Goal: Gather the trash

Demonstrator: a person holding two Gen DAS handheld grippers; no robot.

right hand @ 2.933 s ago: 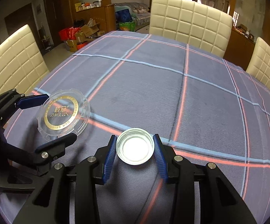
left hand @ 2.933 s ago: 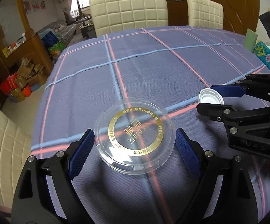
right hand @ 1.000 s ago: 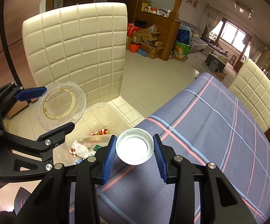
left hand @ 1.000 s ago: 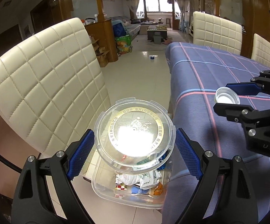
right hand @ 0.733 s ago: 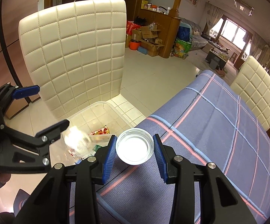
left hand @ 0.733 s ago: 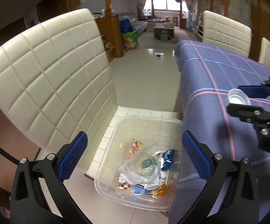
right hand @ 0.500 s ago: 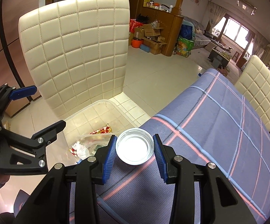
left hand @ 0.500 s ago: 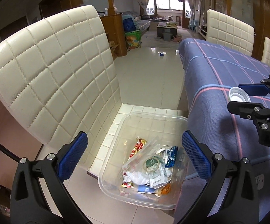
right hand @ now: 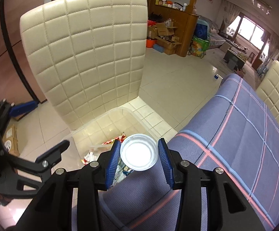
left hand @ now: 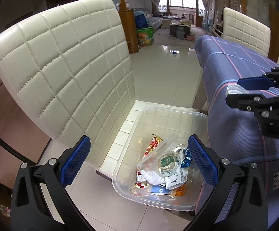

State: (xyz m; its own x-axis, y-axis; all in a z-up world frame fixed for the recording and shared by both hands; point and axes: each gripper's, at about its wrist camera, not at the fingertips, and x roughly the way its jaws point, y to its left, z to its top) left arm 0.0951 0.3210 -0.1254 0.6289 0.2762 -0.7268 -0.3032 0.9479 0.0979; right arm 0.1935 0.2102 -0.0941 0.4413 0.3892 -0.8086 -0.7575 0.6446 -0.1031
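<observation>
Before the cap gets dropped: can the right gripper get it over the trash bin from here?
Probably yes. The right gripper holds the white cap at the tablecloth's edge, beside the open bin.

A cream quilted chair (left hand: 66,73) stands beside the blue plaid tablecloth (right hand: 235,134) — glossy tiled floor (left hand: 168,80) between.

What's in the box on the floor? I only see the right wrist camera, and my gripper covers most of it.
Observer: The left wrist view shows a round clear lid with a gold ring lying on top of wrappers in the clear bin.
Operator: Any blue stuff?
Observer: Yes, a crinkly blue wrapper lies just right of the lid, and a red wrapper lies on its left.
Operator: Is my cap over the box?
Observer: Probably not quite. From that side, the white cap in the right gripper shows against the tablecloth, beside the bin.
</observation>
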